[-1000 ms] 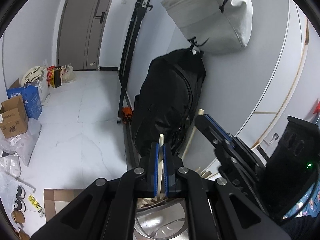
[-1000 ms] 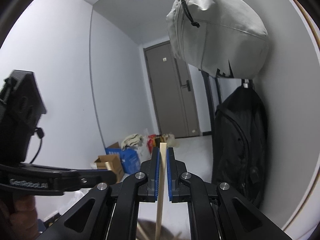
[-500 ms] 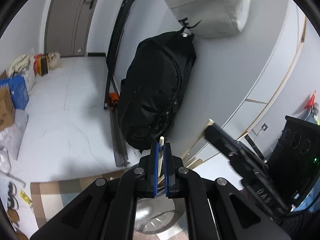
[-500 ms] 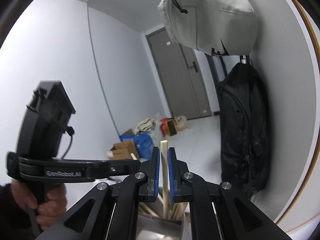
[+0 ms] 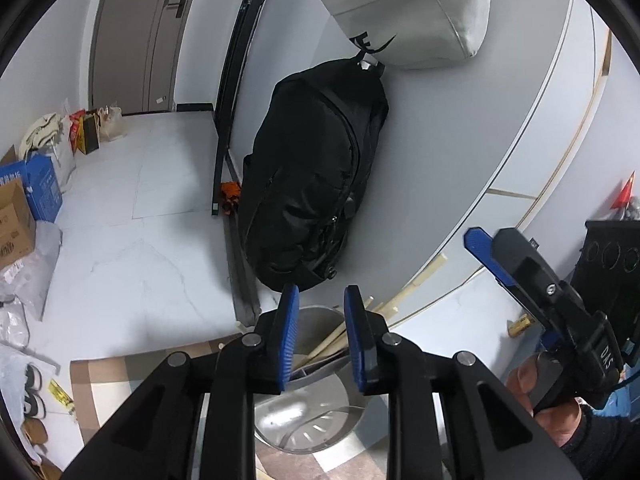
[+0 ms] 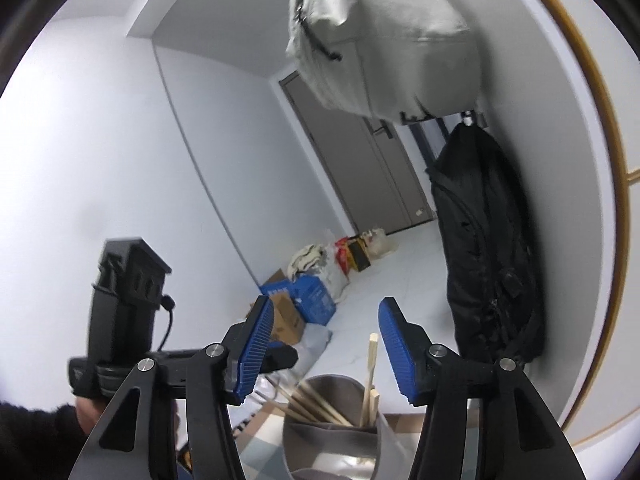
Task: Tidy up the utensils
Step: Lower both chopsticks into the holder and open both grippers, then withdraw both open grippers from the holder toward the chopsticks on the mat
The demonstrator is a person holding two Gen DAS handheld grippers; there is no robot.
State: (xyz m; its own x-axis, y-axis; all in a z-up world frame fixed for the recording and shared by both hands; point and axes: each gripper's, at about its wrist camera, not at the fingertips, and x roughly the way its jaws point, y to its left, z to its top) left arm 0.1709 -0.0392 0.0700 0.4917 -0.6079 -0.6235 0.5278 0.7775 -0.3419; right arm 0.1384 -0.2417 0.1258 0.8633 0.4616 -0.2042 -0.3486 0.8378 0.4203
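Observation:
A metal utensil holder [image 6: 332, 424] stands just below both grippers and holds several wooden chopsticks [image 6: 370, 368]. It also shows in the left wrist view [image 5: 316, 412], with chopsticks [image 5: 404, 296] leaning out to the right. My left gripper [image 5: 320, 336] is open and empty right above the holder's rim. My right gripper [image 6: 326, 344] is open and empty above the holder, one chopstick standing up between its jaws without touching them. The right gripper also shows in the left wrist view [image 5: 520, 264], at the right.
A black backpack [image 5: 312, 176] and a grey bag [image 5: 408, 12] hang on the wall behind. Cardboard boxes [image 5: 16, 224] and bags lie on the floor at the left. A checked mat [image 5: 116, 384] lies under the holder. A black box [image 5: 612, 256] stands at the right.
Both grippers held a chopstick each over the holder; both have opened and the chopsticks now stand in the holder. The left gripper has tilted down toward it.

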